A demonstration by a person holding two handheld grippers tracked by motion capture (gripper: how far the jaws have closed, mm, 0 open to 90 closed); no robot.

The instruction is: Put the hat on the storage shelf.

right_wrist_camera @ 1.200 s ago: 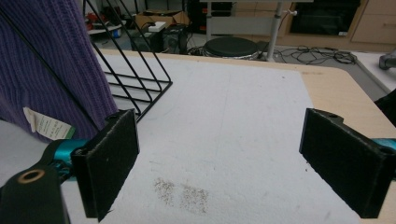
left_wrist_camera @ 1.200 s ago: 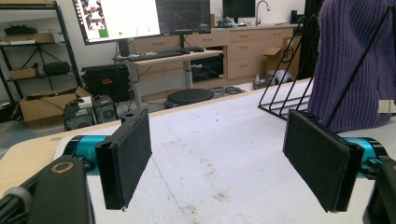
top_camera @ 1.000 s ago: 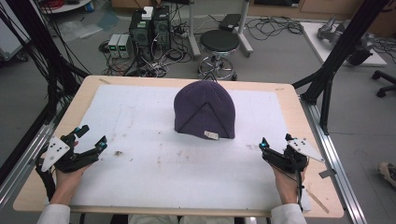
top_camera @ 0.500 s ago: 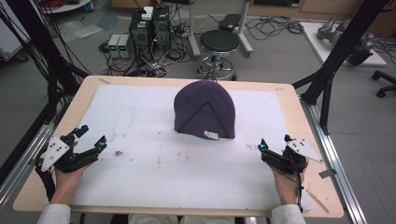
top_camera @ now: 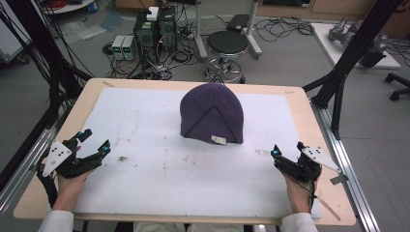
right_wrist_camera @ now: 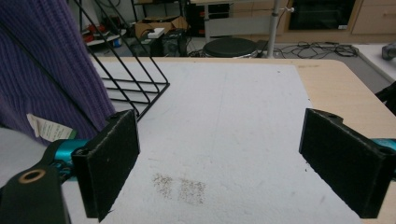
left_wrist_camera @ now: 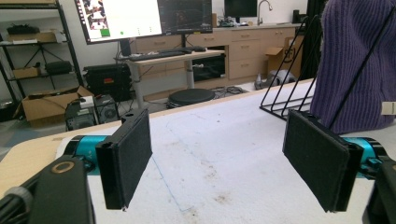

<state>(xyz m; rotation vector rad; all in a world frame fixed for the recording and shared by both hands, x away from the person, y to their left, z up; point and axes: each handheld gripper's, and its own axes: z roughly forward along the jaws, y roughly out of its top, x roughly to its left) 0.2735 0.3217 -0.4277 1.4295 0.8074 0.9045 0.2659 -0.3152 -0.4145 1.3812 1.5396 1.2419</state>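
A purple knitted beanie (top_camera: 212,113) sits over a black wire rack at the far middle of the white mat (top_camera: 145,145), a small white tag at its hem. The beanie (left_wrist_camera: 355,60) is at the right in the left gripper view, with the rack's wires (left_wrist_camera: 285,100) beside it. At the left in the right gripper view the beanie (right_wrist_camera: 42,74) rises again. My left gripper (top_camera: 96,141) rests open near the mat's left edge, nothing between its pads (left_wrist_camera: 128,156). My right gripper (top_camera: 288,149) rests open at the right, its pads (right_wrist_camera: 109,161) also bare. Both are well short of the beanie.
The mat lies on a wooden table (top_camera: 309,111). Black frame posts (top_camera: 338,72) stand at the table's corners. On the floor beyond are a stool (top_camera: 227,46), computer boxes (top_camera: 154,29) and cables. Faint stains (right_wrist_camera: 180,186) mark the mat.
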